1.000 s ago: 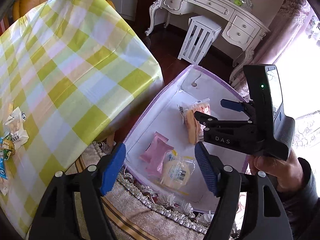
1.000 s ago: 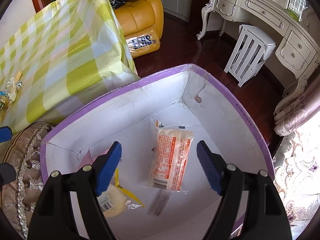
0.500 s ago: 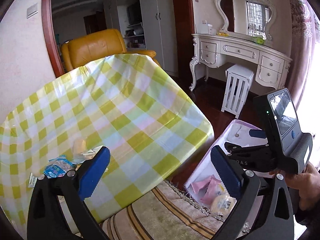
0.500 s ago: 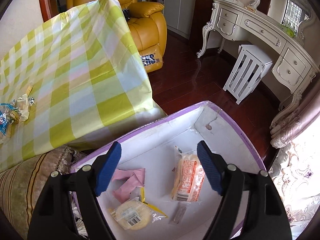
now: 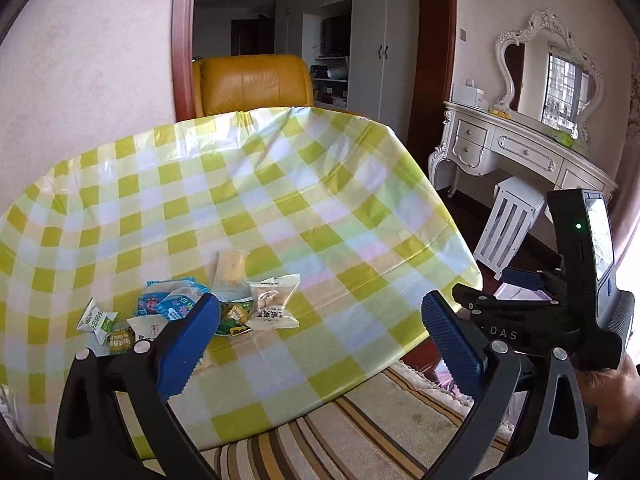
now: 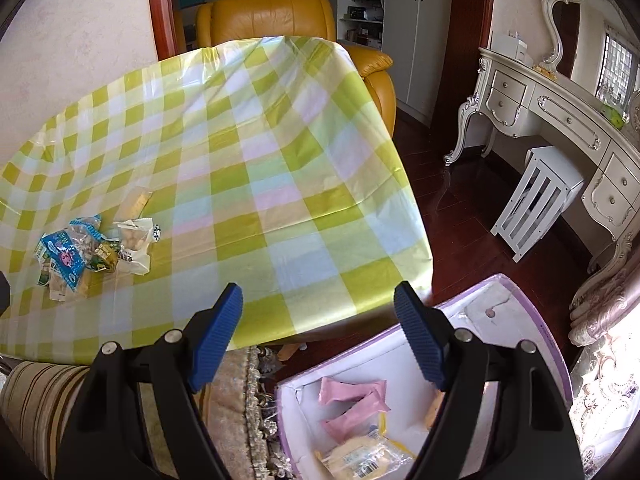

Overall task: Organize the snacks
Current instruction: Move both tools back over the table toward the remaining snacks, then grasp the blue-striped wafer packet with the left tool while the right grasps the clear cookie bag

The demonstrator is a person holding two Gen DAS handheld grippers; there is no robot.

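Observation:
A pile of small snack packets [image 5: 180, 312] lies on the yellow-checked tablecloth [image 5: 280, 208]; it also shows in the right wrist view [image 6: 92, 252]. My left gripper [image 5: 320, 340] is open and empty, over the table's near edge, right of the pile. My right gripper [image 6: 318, 340] is open and empty, above the gap between the table and a purple-rimmed white box [image 6: 532, 320]. The box holds pink packets [image 6: 352, 400] and a yellow packet [image 6: 360, 456]. The right gripper also shows in the left wrist view [image 5: 500, 312].
A striped cushion with a fringe [image 5: 340, 432] lies below the table's edge. A yellow armchair [image 6: 280, 16] stands behind the table. A white dressing table [image 6: 560, 112] and a slatted stool [image 6: 536, 204] stand at the right on a dark wood floor.
Both grippers have lifted and swung left, away from the box toward the table. The snack pile has come into view of both. Both stay open and empty.

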